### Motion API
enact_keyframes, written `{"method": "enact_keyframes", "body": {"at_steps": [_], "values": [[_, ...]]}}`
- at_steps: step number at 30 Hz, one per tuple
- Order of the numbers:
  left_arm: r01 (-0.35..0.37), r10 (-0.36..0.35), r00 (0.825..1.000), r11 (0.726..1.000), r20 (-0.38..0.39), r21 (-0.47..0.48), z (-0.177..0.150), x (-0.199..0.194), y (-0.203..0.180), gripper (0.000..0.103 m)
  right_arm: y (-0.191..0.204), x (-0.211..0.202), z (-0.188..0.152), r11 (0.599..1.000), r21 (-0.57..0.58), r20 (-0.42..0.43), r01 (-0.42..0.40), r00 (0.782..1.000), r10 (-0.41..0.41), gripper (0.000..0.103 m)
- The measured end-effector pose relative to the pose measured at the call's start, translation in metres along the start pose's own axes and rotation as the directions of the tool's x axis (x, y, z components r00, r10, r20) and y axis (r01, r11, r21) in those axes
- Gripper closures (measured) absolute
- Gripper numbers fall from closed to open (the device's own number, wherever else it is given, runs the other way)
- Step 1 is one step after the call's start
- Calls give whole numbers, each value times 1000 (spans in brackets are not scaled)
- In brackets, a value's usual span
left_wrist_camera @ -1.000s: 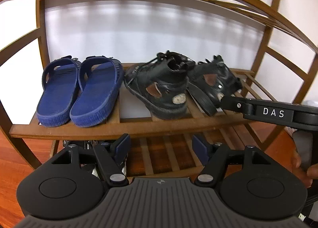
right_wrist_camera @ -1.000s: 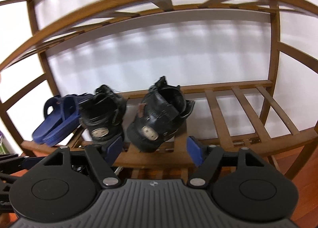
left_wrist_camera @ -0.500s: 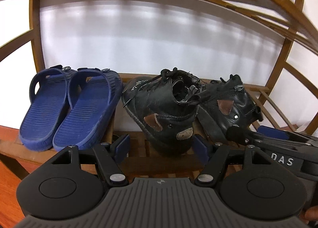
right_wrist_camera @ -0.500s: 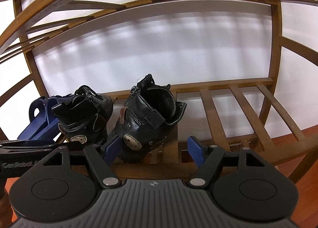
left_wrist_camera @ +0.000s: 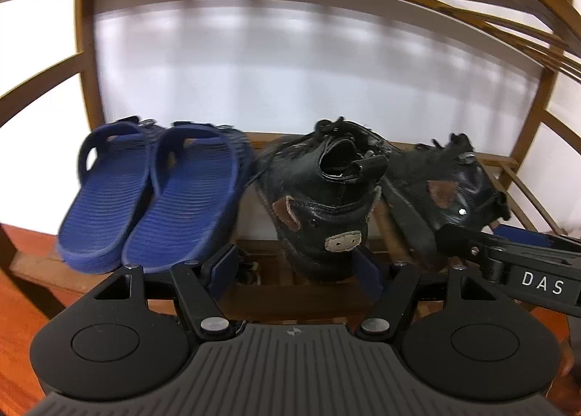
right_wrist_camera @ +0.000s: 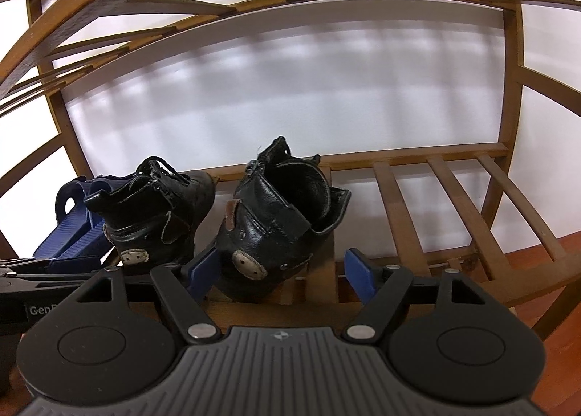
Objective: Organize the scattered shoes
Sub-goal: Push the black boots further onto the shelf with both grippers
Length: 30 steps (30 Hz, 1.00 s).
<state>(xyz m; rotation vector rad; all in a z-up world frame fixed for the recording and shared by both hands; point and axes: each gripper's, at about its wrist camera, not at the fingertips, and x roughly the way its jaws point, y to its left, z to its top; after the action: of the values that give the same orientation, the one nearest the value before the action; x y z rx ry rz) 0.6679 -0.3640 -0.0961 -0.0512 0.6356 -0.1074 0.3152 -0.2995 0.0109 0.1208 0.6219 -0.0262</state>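
Shelf stock, read left to right along the slatted shelf (left_wrist_camera: 43, 263) of the wooden rack.

Item 1: blue slippers (left_wrist_camera: 152, 194), a pair, side by side, heels toward me, toes toward the back wall. They look placed; I leave them.

Item 2: left black boot (left_wrist_camera: 326, 198), upright, heel toward me, long axis running front to back and swung a little leftward at the toe. My left claw (left_wrist_camera: 296, 269) sits straight in front of its heel, jaws apart. The right blue pad is just beside the heel on the right, the left pad well clear on the left, so the boot lies right of centre in the gap. No pad presses on it that I can see.

Item 3: right black boot (right_wrist_camera: 276, 220), upright, collar flopped open, heel toward me, toe angled to the back right. My right claw (right_wrist_camera: 281, 272) faces it with jaws wide. The left pad is close to or touching the heel's left flank, I cannot tell which; the right pad stands apart. This boot sits left of centre.

Item 4: bare slats (right_wrist_camera: 454, 205) to the right, unoccupied.

Judgement: each boot has its own claw nearest, dead ahead. The two toes splay apart, so squaring the pair turns on rotating each heel, not on reaching.
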Motion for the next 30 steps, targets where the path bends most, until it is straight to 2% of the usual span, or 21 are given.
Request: {"method": "enact_keyframes", "body": {"at_steps": [7, 13, 15, 23, 27, 28, 29, 30], "values": [[52, -53, 998, 998, -16, -28, 1, -10, 12, 32, 2, 9, 1, 1000, 17, -3, -4, 1000, 4, 20], [94, -95, 994, 995, -50, -20, -10, -17, 13, 32, 8, 16, 6, 1000, -1, 1, 3, 1000, -3, 21], [101, -102, 993, 995, -60, -16, -15, -19, 13, 32, 10, 17, 8, 1000, -6, 3, 9, 1000, -9, 28], [106, -108, 991, 994, -82, -25, -26, -20, 15, 32, 26, 16, 10, 992, -122, 12, 38, 999, -37, 40], [108, -110, 991, 994, -75, -24, -26, -23, 17, 32, 28, 14, 15, 991, -136, -3, 21, 1000, -21, 44], [108, -110, 991, 994, -73, -26, -26, -24, 18, 32, 27, 13, 17, 992, -128, -6, 10, 1000, -11, 49], [108, -110, 991, 994, -72, -29, -26, -24, 19, 32, 25, 11, 20, 993, -114, -5, 4, 1000, -4, 58], [108, -110, 991, 994, -71, -32, -25, -25, 20, 32, 23, 9, 23, 995, -97, -6, -6, 1000, 6, 60]]}}
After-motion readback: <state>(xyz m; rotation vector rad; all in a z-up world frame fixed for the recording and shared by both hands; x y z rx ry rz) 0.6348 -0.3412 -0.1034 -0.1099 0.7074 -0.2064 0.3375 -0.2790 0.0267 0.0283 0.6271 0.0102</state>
